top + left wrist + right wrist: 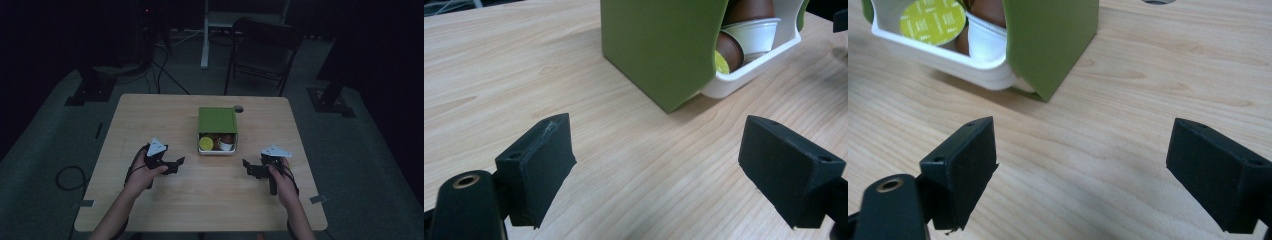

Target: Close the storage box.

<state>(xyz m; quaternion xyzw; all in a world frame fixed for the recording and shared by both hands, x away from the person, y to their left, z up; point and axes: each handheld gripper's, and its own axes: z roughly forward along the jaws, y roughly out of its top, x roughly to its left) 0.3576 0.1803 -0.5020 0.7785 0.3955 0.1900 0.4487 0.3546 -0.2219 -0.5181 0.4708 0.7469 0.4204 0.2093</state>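
green box (pixel 217 120) long axis runs away from person, open end facing person; both grippers' jaws apart, empty.

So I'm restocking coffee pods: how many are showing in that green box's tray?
3 pods in the tray of the green box: yellow-lidded pod at its left, white pod at its right, brown pod behind that. The green sleeve may hide more.

A white tray (pixel 218 150) in a green sleeve (pixel 217 120) is lying at the table's middle, its near end sticking out open; inside, 1 pod with a yellow-green lid (pixel 206 143) is lying beside a brown pod (pixel 226 138) and a white cup (pixel 226 145).
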